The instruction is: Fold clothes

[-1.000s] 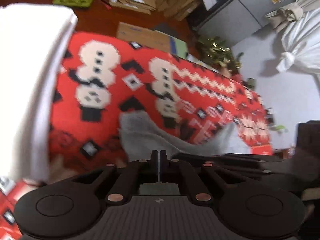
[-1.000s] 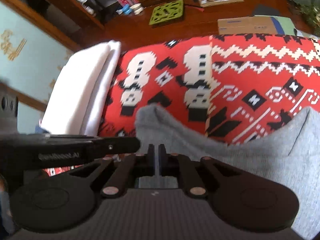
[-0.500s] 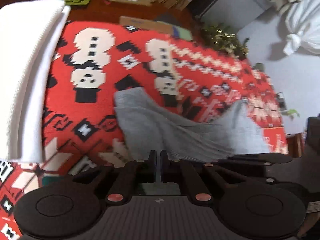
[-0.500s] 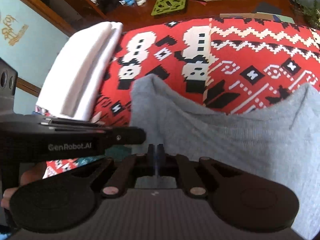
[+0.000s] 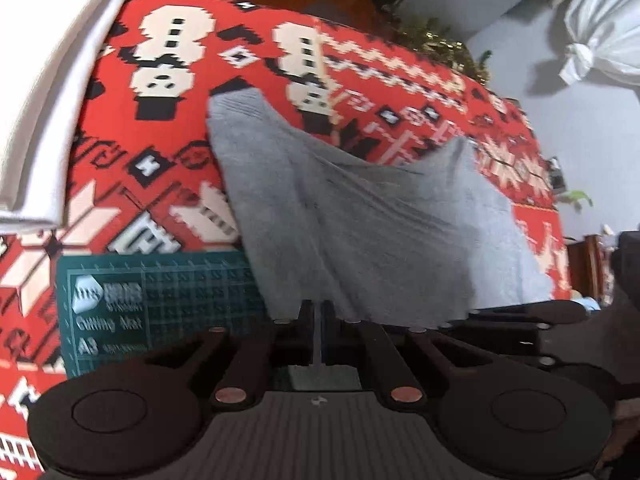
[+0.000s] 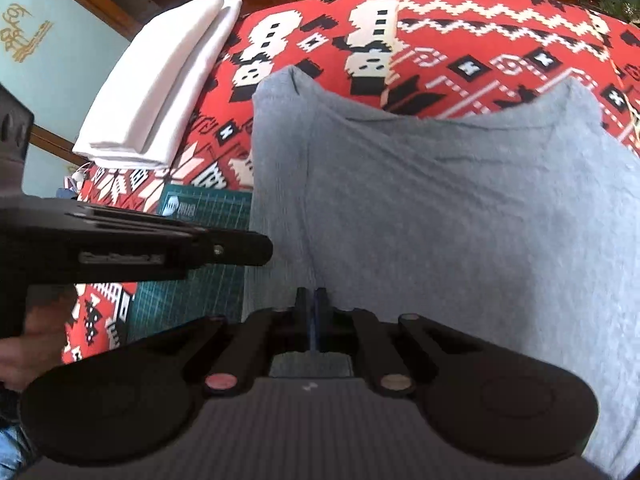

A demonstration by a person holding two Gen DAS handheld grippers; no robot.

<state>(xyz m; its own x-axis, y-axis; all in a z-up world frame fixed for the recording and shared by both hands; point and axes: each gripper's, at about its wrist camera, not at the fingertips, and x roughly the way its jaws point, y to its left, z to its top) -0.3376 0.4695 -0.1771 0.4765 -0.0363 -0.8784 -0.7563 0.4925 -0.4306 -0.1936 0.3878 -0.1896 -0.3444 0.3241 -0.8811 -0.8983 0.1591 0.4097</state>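
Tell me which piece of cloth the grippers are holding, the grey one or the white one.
The grey garment. Both the left gripper and right gripper are shut on its near edge. The folded white cloth lies untouched at the far left of the red blanket.

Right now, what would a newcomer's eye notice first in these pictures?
First, the grey garment, spread across the middle and pinched at its near edge by the left gripper and the right gripper. Beneath it lies the bright red patterned blanket. The folded white cloth lies at its left edge.
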